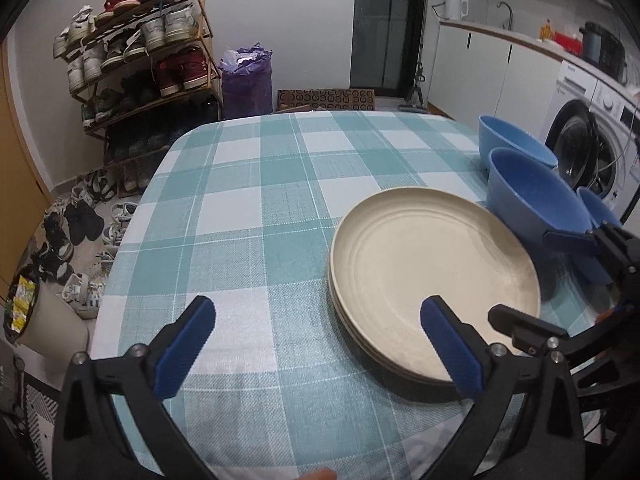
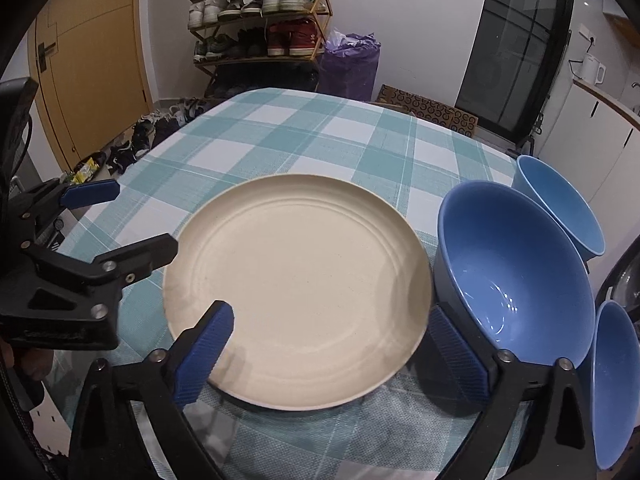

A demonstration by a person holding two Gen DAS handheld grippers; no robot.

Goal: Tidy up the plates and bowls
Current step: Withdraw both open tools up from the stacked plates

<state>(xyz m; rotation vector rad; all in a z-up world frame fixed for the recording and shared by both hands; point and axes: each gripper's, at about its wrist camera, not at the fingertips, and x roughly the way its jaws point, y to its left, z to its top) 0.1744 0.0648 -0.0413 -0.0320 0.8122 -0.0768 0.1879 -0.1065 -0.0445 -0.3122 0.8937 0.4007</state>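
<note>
Both the left gripper (image 1: 316, 344) & right gripper (image 2: 332, 356) gape wide w/ nothing held, hovering over a stack of round cream plates (image 2: 296, 284) on the teal-checked tablecloth (image 1: 248, 200), w/ three glossy blue bowls (image 2: 516, 264) just beside the stack's right edge.

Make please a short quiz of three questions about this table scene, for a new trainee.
1. True or false: the left claw is shut on the cream plate stack.
2. How many blue bowls stand beside the plates? A) one B) three C) five
3. Fill in: the tablecloth has a ____ pattern.

Key:
1. False; both the left and the right claw are open and hold nothing.
2. B: near bowl, far bowl, edge bowl.
3. Checked, teal and white.
</note>
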